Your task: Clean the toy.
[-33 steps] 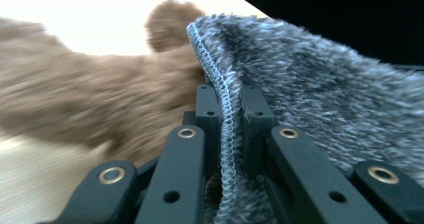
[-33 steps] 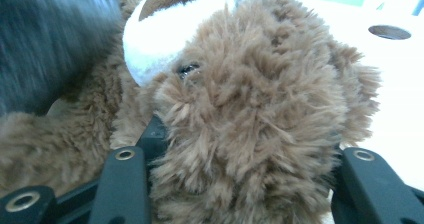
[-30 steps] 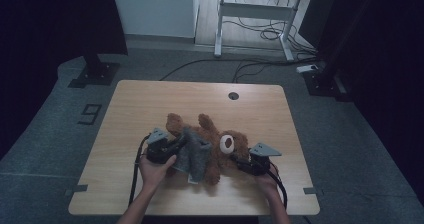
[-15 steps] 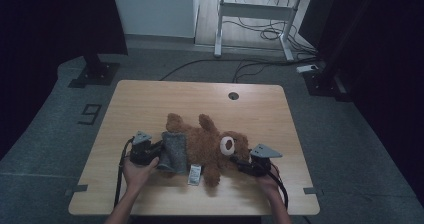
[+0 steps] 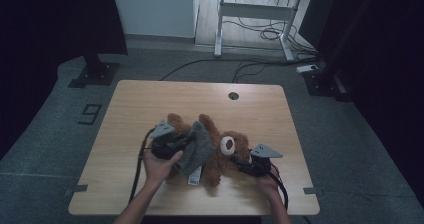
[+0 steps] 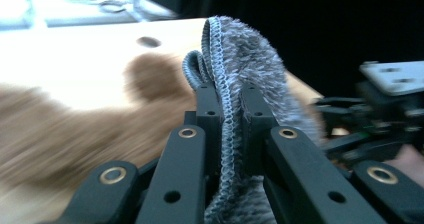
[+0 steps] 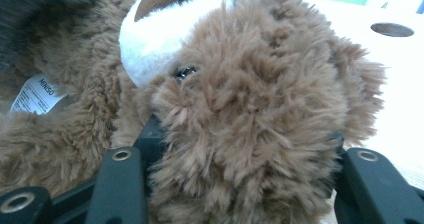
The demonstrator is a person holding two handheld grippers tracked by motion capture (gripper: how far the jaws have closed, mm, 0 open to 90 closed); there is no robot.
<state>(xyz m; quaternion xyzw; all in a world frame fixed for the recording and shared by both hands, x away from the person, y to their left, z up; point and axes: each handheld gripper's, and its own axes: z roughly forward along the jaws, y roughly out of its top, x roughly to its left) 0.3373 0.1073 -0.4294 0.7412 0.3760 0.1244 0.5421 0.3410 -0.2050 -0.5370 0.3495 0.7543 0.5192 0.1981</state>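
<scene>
Between the left fingers [image 6: 207,114] — grey cloth [image 6: 240,59], pinched — over the teddy bear [image 5: 225,149].

A white sewn-in label [image 7: 35,95] on the brown teddy bear [image 7: 240,109] carries dark print; the top line reads "MINISO", while the smaller lines beneath are too fine to read. On the grey floor left of the table [image 5: 150,99], a marking [image 5: 90,114] resembles the numeral "9".

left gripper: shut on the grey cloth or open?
Shut. Left gripper jaws pinch the grey cloth edge between them, above the bear.
</scene>
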